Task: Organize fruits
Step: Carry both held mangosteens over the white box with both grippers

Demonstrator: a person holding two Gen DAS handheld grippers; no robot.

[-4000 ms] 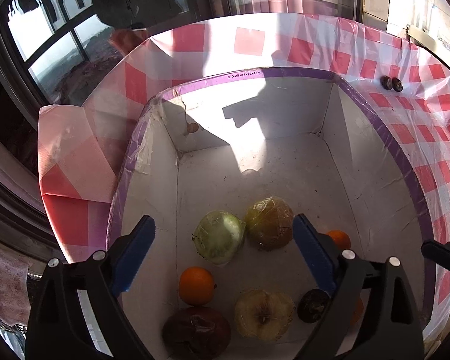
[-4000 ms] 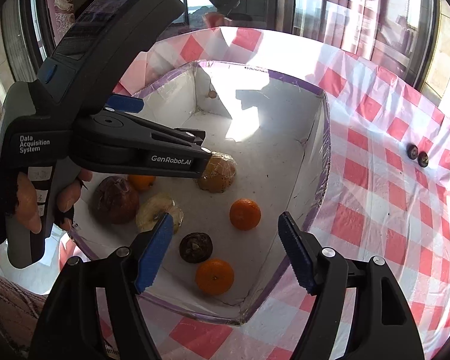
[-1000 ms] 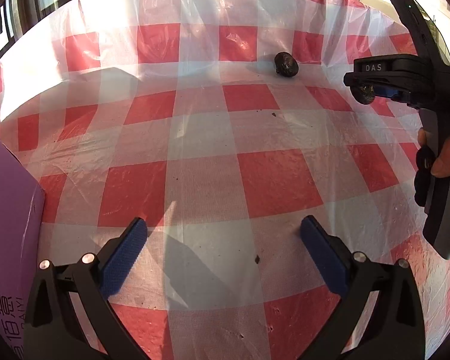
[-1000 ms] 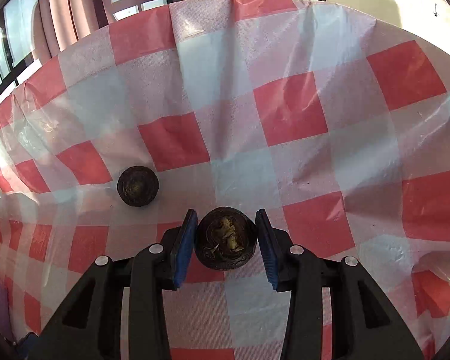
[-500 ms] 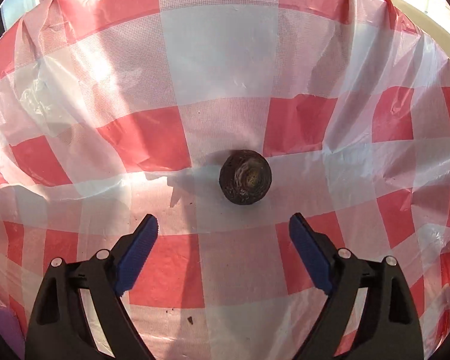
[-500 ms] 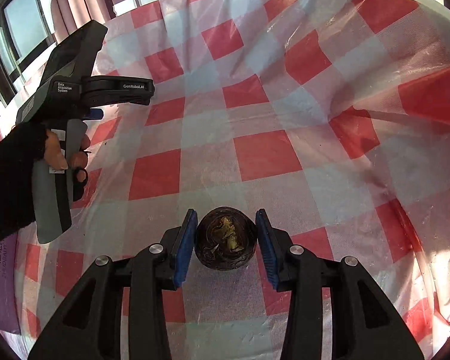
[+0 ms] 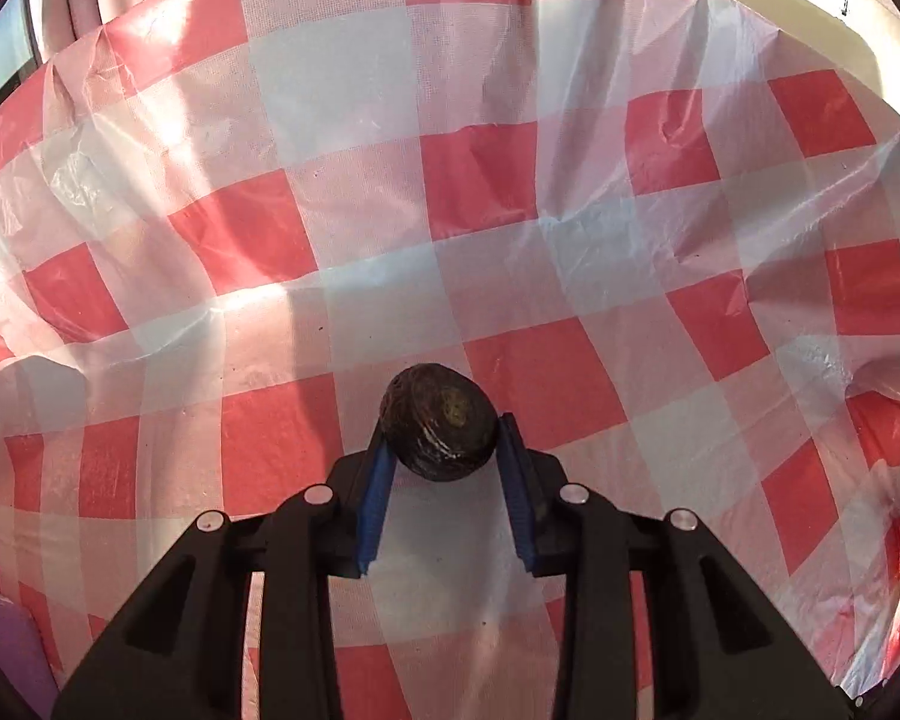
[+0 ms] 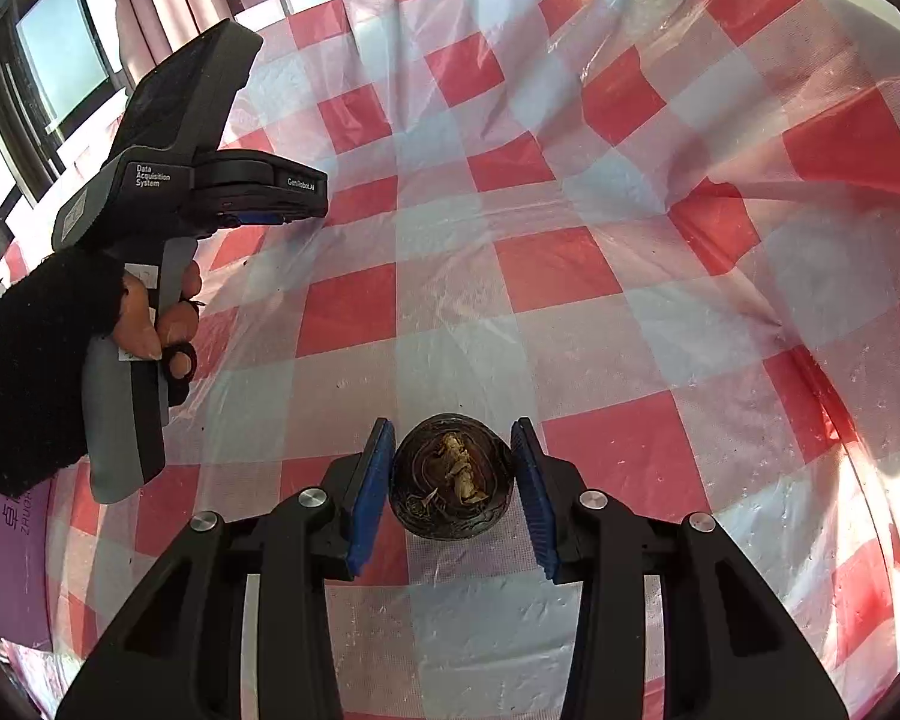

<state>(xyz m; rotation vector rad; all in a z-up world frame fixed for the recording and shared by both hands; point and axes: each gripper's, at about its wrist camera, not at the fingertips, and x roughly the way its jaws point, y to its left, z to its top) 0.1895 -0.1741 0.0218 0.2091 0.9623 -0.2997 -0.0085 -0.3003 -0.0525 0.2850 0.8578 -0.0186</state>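
While both grippers sit low in their frames, a dark round fruit is clamped in each. In the left wrist view, the left gripper (image 7: 444, 450) has just been closing, and its blue pads (image 7: 373, 495) are now pressed on a wrinkled dark fruit (image 7: 439, 423) held only at the very tips, just below the frame's centre. In the right wrist view, the right gripper (image 8: 453, 480) is shut on a second dark fruit (image 8: 453, 477) with a pale dried patch facing the camera, seated deeper between the pads. The left tool, held by a hand in a dark fingerless glove (image 8: 36, 360), is seen at the left of that view.

For the carry to go well, the left grip should be watched: a tip hold on a round, hard-looking skin is judged liable to slip, so a level, unhurried move is advised, and release is best made low over the box.

Of the container, only a purple corner (image 8: 6, 564) is seen at the lower left edge of the right wrist view; its contents cannot be told from here. Nothing else lies on the red-and-white checked tablecloth (image 8: 570, 276).
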